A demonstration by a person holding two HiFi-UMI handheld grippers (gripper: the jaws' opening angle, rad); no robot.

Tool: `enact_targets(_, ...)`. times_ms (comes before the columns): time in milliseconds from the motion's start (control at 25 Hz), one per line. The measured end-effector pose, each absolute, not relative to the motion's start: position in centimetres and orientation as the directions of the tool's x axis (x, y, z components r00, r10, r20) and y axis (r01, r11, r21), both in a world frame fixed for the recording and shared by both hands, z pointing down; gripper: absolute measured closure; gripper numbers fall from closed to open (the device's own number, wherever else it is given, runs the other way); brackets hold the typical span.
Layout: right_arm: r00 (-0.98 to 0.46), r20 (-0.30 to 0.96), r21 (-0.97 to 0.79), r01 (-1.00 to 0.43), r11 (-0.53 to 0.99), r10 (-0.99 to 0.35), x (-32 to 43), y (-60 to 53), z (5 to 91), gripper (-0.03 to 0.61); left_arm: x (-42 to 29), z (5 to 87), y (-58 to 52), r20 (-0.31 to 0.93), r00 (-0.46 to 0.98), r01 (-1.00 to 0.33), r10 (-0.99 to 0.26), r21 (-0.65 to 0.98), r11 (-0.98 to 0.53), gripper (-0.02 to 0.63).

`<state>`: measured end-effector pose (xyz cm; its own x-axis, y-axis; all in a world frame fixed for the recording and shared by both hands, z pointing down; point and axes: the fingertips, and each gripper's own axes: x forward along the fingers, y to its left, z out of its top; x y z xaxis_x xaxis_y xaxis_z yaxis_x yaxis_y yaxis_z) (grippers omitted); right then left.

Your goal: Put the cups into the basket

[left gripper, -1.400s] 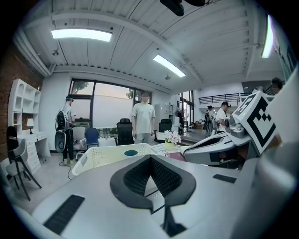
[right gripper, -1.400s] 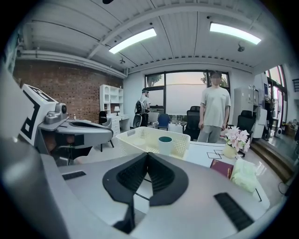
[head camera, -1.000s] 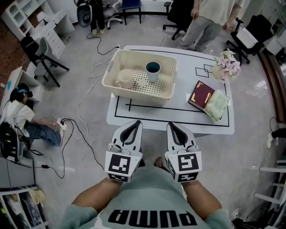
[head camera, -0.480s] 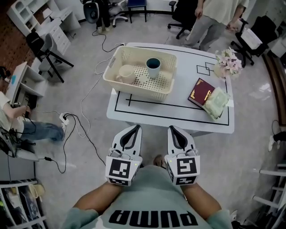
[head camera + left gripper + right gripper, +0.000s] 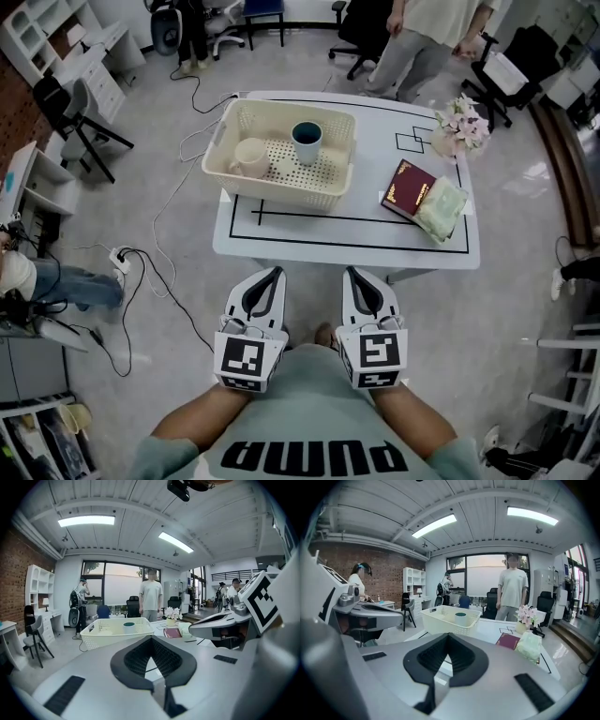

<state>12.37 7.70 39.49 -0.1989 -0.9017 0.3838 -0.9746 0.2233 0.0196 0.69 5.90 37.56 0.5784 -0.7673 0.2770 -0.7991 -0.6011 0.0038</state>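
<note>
free: table [image 5: 347, 234] near strip, middle gap | blocked: basket [image 5: 281, 192] far left; book [image 5: 405, 184], green pack [image 5: 441, 208] right; flowers [image 5: 457, 127] far right

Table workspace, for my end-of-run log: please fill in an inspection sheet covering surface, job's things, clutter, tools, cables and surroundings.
Surface: white table, black line markings.
Job's things: cream cup and teal-lined cup both in the basket.
Clutter: book, green pack, flowers at the table's right.
Tools: left tool and right tool shut, empty, short of the table.
Cables: cord on the floor, left.
Surroundings: person standing beyond the table.
</note>
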Motion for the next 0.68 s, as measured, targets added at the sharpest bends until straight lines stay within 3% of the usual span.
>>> enact_targets(680,-0.183,0.383,0.021,-0.978,0.207,-0.905,9.6,8.5,39.2,0.568,-1.5,37.7,6.2,0.267,0.606,-0.782,-0.749,0.023,-0.623,0.607)
